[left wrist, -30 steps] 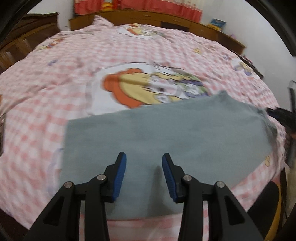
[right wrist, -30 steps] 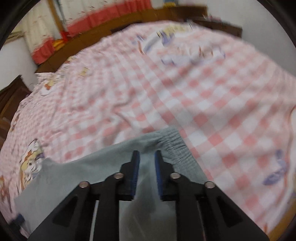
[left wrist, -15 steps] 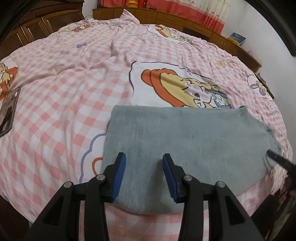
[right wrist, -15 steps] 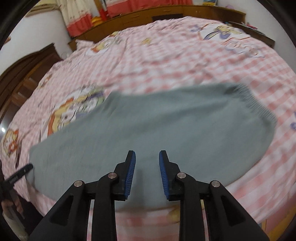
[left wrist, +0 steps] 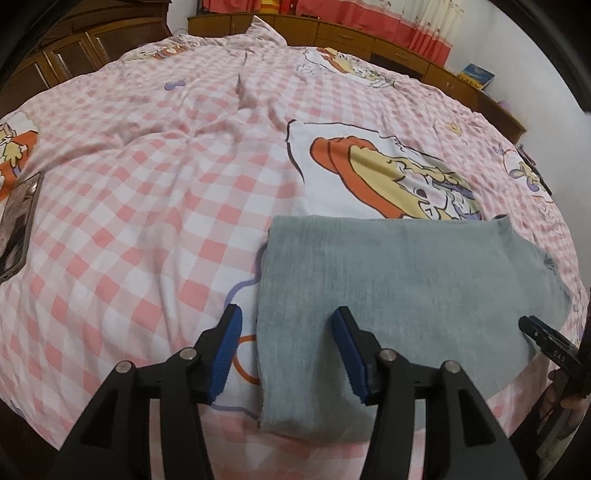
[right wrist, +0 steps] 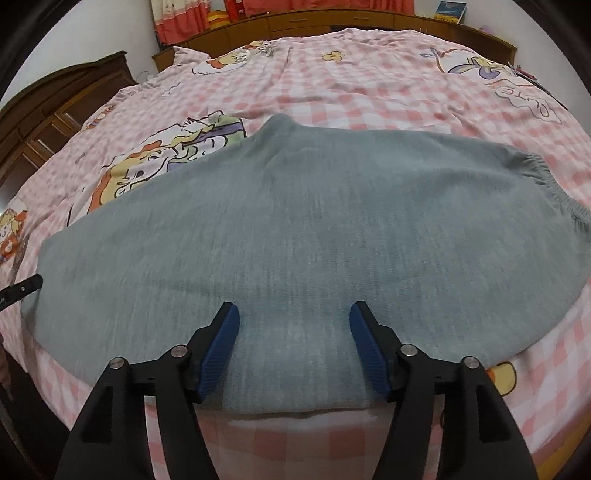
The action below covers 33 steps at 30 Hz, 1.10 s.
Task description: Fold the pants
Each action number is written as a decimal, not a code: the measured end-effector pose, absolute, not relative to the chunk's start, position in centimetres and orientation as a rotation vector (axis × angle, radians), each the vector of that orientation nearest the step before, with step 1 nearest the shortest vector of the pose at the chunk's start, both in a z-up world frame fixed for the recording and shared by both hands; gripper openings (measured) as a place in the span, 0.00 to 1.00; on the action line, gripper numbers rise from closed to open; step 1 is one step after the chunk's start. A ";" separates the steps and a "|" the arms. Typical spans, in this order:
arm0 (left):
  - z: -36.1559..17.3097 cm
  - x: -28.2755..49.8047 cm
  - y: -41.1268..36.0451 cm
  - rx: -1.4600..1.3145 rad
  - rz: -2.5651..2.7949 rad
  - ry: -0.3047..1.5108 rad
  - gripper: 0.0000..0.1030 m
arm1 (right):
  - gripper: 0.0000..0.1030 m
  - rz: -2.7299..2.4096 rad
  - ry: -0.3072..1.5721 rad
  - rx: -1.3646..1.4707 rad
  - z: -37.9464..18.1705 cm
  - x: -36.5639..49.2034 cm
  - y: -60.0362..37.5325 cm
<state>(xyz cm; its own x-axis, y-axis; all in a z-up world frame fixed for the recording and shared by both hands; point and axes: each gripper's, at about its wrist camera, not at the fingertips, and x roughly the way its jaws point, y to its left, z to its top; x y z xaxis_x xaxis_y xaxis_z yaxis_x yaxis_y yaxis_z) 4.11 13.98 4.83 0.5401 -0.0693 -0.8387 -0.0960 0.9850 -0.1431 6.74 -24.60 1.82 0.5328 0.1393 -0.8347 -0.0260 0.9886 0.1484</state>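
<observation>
The grey-green pants (right wrist: 295,229) lie folded flat near the front edge of the bed, elastic waistband (right wrist: 546,181) at the right. In the left wrist view the pants (left wrist: 388,288) show their left end. My left gripper (left wrist: 286,332) is open and empty, hovering over that left edge of the pants. My right gripper (right wrist: 293,325) is open and empty above the pants' near edge. The right gripper's tip shows at the right of the left wrist view (left wrist: 543,332).
The bed has a pink checked sheet (left wrist: 147,221) with cartoon prints (left wrist: 388,177). A dark flat object (left wrist: 18,221) lies at the bed's left edge. Wooden cabinets (right wrist: 55,122) and a low wooden shelf (left wrist: 351,33) line the walls. A book (left wrist: 476,74) sits on the shelf.
Both grippers pulled back and shifted left along the pants. The right gripper opened wide and no longer holds the waistband; the pants now lie flat.
</observation>
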 end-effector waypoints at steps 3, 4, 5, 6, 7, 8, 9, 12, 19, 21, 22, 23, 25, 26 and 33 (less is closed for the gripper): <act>4.8 4.2 13.8 -0.173 0.004 1.003 0.56 | 0.65 0.097 0.994 0.124 1.6 6.7 -24.4; 4.7 4.2 13.9 -0.176 0.002 1.003 0.57 | 0.66 0.096 0.993 0.114 1.5 6.7 -24.3; 4.7 4.3 13.8 -0.178 0.001 1.004 0.57 | 0.66 0.095 0.994 0.111 1.5 6.7 -24.2; 4.7 4.3 13.8 -0.180 0.000 1.002 0.57 | 0.67 0.094 0.995 0.110 1.5 6.7 -24.2; 4.7 4.4 13.8 -0.185 -0.007 1.000 0.58 | 0.69 0.095 0.997 0.113 1.5 6.8 -24.2; 4.6 4.4 13.8 -0.189 -0.011 1.000 0.59 | 0.70 0.098 1.002 0.118 1.4 6.9 -24.1; 4.6 4.4 13.7 -0.191 -0.009 0.998 0.59 | 0.74 0.104 1.008 0.122 1.4 7.0 -24.1; 4.5 4.6 13.3 -0.190 -0.024 0.992 0.60 | 0.81 0.112 1.030 0.134 1.2 7.4 -24.0; 3.8 4.7 12.9 -0.228 -0.012 0.975 0.54 | 0.87 0.087 1.046 0.128 1.0 7.8 -23.2; 3.8 4.4 12.5 -0.245 -0.018 0.958 0.40 | 0.87 0.085 1.037 0.128 1.0 7.7 -23.2; 3.8 4.3 12.3 -0.258 -0.027 0.951 0.32 | 0.87 0.086 1.034 0.125 1.0 7.7 -23.2; 3.8 4.2 12.2 -0.259 -0.026 0.946 0.26 | 0.87 0.087 1.029 0.122 1.0 7.6 -23.2; 4.0 4.0 12.2 -0.249 -0.028 0.936 0.16 | 0.87 0.087 1.024 0.122 1.0 7.5 -23.2; 4.2 3.9 12.3 -0.261 -0.038 0.934 0.13 | 0.87 0.088 1.021 0.121 1.0 7.5 -23.2; 7.4 3.0 12.4 -0.356 -0.121 0.873 0.11 | 0.87 0.103 1.005 0.132 1.4 7.3 -23.4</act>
